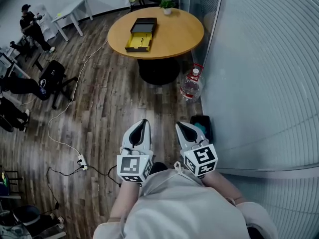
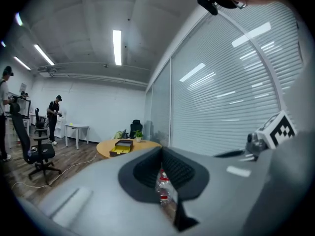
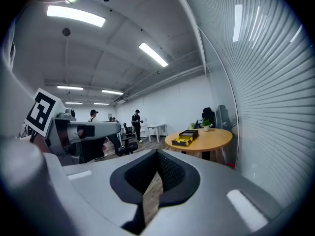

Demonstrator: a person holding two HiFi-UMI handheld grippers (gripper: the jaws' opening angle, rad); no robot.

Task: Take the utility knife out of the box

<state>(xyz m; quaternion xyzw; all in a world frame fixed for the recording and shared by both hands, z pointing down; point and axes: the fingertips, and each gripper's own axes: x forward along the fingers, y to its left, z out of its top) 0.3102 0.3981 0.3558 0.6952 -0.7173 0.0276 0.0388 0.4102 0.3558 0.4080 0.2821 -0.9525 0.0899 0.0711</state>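
Dark wooden flooring (image 1: 109, 103) is stretching away from the person carrying the grippers, with a ribbed glass wall (image 1: 259, 73) running along the three o'clock side. At twelve o'clock a round wooden table (image 1: 174, 34) is standing, and the open box (image 1: 141, 34) is sitting on its nine o'clock half, yellow lining showing. The utility knife itself is too small to make out from here. Both grippers are hanging well short of the table, side by side but apart, pointing toward it. The left gripper (image 1: 143, 123) is holding its jaws pressed together on nothing, and the right gripper (image 1: 179, 126) is doing likewise. A water bottle (image 1: 191, 86) is standing on the floor at one o'clock from them, near the table's foot. At ten o'clock another person (image 1: 31, 26) is standing by a small white table (image 1: 75, 11).
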